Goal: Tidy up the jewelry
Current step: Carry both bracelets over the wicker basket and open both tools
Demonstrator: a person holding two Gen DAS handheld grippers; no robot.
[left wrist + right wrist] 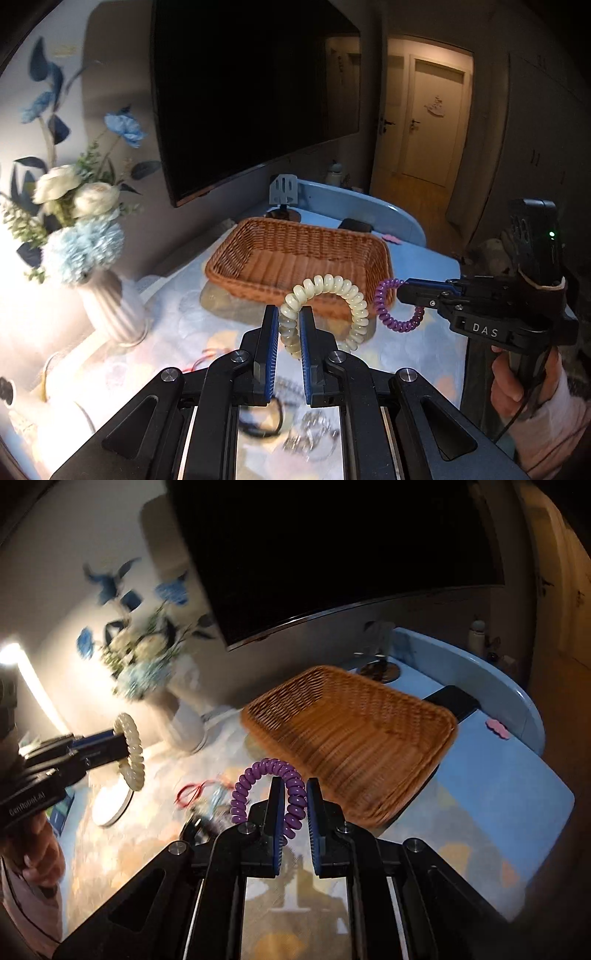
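Blue-padded left gripper is clamped on the cream spiral coil bracelet; the loop arcs up and right past the fingertips, hanging clear of the table. Your right gripper is pinched on the purple spiral coil bracelet, loop curling up and left of the jaws. Both grippers tilt downward toward the brown woven wicker basket, which sits just beyond both bracelets on the pale patterned tablecloth. In the left view your right hand wraps the handle from below, gripper pointing left, level with the basket's near rim. Loose jewelry lies blurred on the cloth under the left gripper. White ribbed vase of blue and white flowers stands left of the basket.
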